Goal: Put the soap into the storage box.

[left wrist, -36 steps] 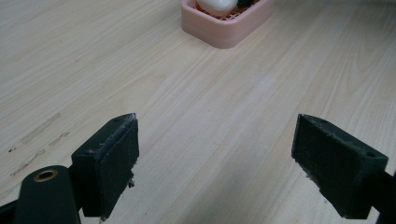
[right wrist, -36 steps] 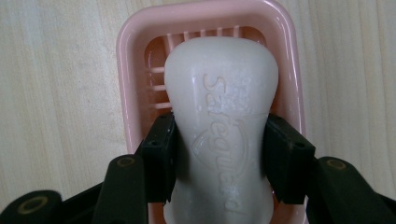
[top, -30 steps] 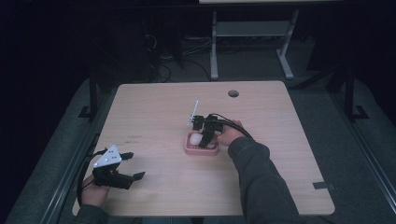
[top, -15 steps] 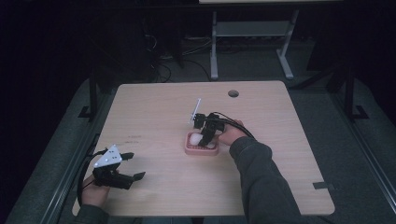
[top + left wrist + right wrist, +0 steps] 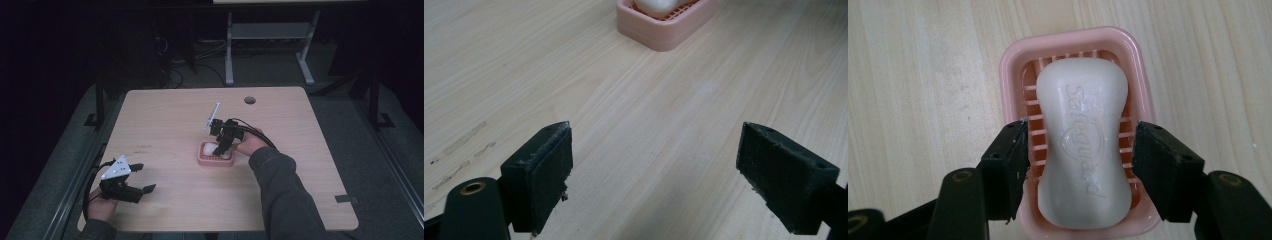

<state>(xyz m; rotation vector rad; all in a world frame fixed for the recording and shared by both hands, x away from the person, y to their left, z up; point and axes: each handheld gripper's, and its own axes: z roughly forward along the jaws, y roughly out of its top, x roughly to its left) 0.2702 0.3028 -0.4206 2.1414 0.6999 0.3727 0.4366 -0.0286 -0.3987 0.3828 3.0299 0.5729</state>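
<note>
White embossed soap bar (image 5: 1083, 145) in pink dish (image 5: 1013, 60); right gripper (image 5: 1080, 155) spread, seemingly untouching

Dim room; wooden table (image 5: 165, 115); metal rack (image 5: 270, 37) behind.

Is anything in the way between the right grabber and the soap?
Nothing visible. The right gripper has one jaw on each side of the white soap bar, which lies in the pink soap dish. Small gaps of slatted dish floor show between jaws and soap.

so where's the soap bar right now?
The soap bar lies in the pink soap dish near the middle of the table, between the right gripper's open jaws.
</note>
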